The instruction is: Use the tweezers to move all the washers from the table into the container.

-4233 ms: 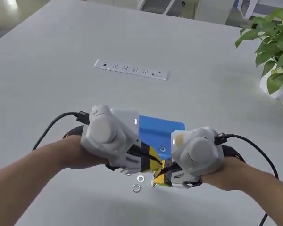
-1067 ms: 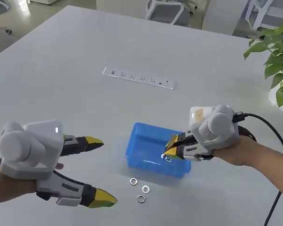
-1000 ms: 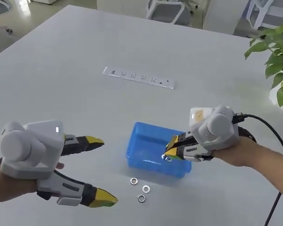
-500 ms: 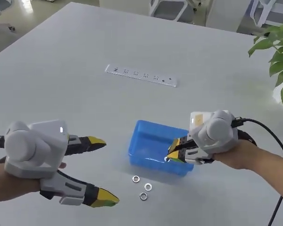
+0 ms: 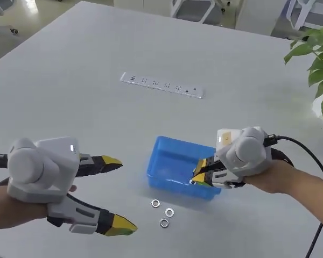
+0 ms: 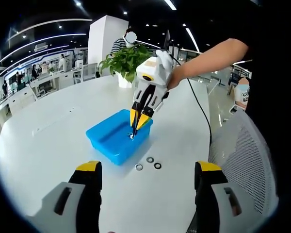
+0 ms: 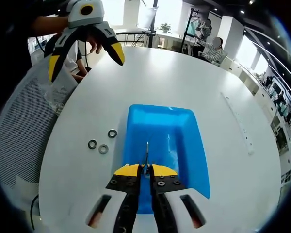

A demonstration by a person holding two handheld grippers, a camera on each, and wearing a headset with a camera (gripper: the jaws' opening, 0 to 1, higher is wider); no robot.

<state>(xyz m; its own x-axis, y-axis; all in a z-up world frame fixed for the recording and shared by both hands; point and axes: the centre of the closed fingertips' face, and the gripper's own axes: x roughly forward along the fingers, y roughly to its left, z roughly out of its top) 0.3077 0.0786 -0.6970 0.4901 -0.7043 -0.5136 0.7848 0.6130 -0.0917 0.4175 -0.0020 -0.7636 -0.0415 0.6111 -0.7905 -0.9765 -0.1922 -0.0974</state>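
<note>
Pale grey and matt, the wide office table fills a bright open-plan room, with swivel chairs behind it. A leafy green potted plant stands at the far right, and a flat white power strip lies well beyond the job. The top looks smooth and level, so we judge small parts could skate if nudged.

Near us sits the shallow blue rectangular plastic container. Our left gripper, white-bodied with yellow tips, hangs on the left with its jaws spread wide, holding nothing. Our right gripper is angled in from the right, jaws pressed together on the slim dark tweezers. These run straight out along the jaws and dip inside the container, over its floor. Whether the tips pinch anything is too small for us to tell.

Three small silver metal washers lie flat on the bare table in a tight cluster. They are just outside the container's long near wall, between the two grippers. In the right gripper view they sit to the left of the tweezers, across that wall. We judge the coming move calls for a lift clear of the rim, then a swing left and down to the cluster. The right hand carries the tool.
</note>
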